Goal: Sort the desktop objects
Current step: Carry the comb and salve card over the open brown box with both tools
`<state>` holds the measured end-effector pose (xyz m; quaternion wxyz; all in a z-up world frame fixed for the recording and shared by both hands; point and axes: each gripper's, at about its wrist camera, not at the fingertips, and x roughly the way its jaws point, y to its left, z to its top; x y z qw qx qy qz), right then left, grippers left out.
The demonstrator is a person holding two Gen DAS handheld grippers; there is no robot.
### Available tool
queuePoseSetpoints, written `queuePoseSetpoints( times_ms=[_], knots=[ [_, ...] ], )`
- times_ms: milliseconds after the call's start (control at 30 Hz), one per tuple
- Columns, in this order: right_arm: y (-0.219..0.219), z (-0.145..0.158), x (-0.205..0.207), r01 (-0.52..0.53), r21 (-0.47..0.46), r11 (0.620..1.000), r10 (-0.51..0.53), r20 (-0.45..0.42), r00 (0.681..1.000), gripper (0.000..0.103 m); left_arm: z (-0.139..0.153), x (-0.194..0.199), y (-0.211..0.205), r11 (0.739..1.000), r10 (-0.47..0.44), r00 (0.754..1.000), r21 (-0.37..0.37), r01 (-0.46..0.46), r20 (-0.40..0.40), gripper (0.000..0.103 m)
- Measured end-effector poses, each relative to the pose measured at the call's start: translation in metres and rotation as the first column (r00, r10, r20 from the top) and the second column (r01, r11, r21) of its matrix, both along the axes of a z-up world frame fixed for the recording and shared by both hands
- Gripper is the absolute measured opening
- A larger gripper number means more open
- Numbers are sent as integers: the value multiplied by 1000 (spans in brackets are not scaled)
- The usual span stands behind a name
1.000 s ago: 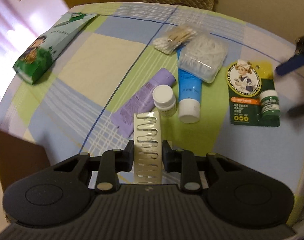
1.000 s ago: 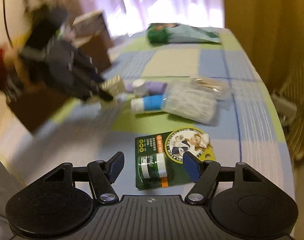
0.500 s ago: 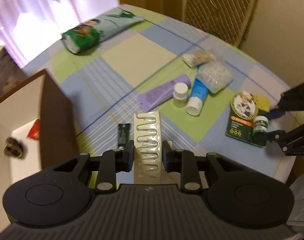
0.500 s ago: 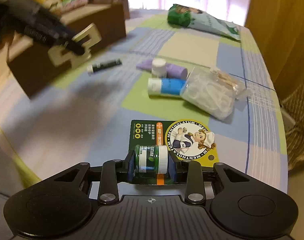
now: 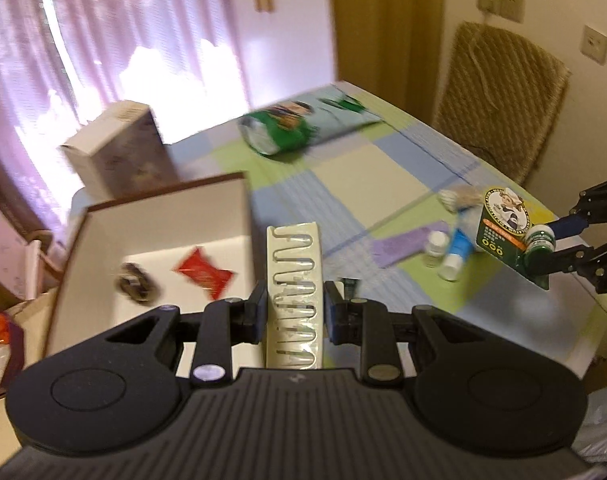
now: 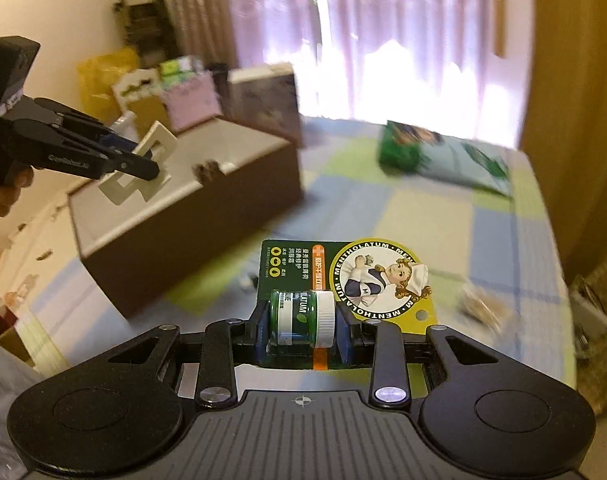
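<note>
Left gripper (image 5: 294,312) clamped on white strip (image 5: 294,280), right gripper (image 6: 302,330) clamped on balm card (image 6: 343,272), both bound for box (image 5: 239,216).

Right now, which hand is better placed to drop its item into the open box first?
Left. Its tongs hold the white slotted strip at the box edge. The right tongs, gripping the green balm card, are farther off above the cloth.

Home room: sheer curtains (image 5: 115,40), checked tablecloth (image 5: 343,168), wicker chair (image 5: 499,96).
</note>
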<state>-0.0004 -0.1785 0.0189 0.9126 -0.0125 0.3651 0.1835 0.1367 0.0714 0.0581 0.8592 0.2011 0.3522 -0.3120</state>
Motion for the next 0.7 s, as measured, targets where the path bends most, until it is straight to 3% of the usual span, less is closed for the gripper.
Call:
queuePoseSetpoints(
  times_ms=[333,700],
  knots=[
    [80,26,54,-196,58,979,190,98,977,36,7,27,81,982,176,984,57,-178,32,23],
    [177,35,113,-330,61,942,321,130,938,36,-1,61,132,973,212,977,86,-214,36,23]
  ],
)
